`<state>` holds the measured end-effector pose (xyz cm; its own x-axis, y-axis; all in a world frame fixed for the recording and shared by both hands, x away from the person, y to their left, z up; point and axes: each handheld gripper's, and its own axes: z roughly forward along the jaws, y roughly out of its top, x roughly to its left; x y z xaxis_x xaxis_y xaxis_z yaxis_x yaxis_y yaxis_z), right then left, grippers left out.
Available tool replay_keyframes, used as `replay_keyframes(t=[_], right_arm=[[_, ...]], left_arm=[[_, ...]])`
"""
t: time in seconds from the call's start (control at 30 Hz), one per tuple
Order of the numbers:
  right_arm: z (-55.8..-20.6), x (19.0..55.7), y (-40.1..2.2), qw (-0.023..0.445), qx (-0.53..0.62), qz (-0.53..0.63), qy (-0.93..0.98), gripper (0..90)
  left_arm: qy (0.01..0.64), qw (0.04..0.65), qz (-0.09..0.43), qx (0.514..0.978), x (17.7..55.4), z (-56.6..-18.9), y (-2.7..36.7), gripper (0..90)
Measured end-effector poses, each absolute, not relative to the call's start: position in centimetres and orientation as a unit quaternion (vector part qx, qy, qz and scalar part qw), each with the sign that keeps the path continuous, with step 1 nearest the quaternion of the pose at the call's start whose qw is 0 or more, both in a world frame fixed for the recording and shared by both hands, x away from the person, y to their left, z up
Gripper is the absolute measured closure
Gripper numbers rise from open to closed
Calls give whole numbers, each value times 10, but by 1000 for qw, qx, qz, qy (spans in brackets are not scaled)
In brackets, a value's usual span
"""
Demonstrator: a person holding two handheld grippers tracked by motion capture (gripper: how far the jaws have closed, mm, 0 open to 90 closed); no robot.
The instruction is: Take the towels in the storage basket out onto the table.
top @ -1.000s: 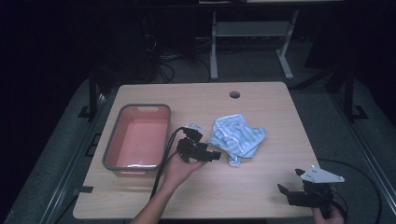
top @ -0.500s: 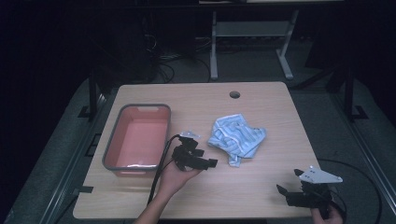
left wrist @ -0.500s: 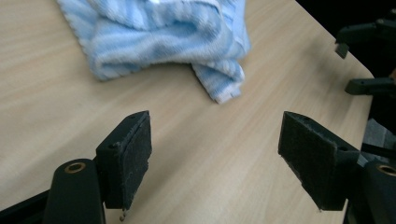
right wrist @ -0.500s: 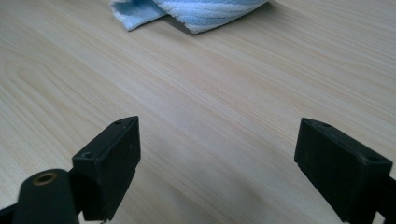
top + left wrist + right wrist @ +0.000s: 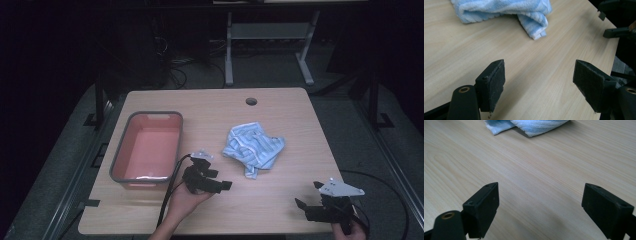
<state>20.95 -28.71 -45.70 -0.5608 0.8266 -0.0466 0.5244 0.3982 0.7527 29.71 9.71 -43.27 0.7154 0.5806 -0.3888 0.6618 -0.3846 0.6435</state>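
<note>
A crumpled light-blue striped towel (image 5: 254,147) lies on the wooden table (image 5: 290,115), right of centre. My left gripper (image 5: 220,179) hovers near the table's front, just left of and below the towel. It is open and its jaws point right. In the left gripper view the pads (image 5: 492,83) stand wide apart over bare wood, with the towel (image 5: 506,10) beyond them. My right gripper (image 5: 306,194) sits at the front right corner, open and empty. The towel's edge (image 5: 529,125) lies ahead of it.
A pink tub with a grey rim (image 5: 120,155) stands empty on the table's left side, close to my left hand. A round cable hole (image 5: 251,101) sits near the far edge. A metal stand (image 5: 270,35) and cables are on the floor behind the table.
My left gripper has drawn back from the towel toward the table's near edge, still open. The right gripper and the towel have stayed put.
</note>
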Motion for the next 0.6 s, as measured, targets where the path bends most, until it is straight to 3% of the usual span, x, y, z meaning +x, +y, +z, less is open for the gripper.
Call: replay_keyframes(t=[0.6], right_arm=[[-457,207,-286,213,418,356,808,138]], left_arm=[[367,410,-52,833,269,-443,105,256]])
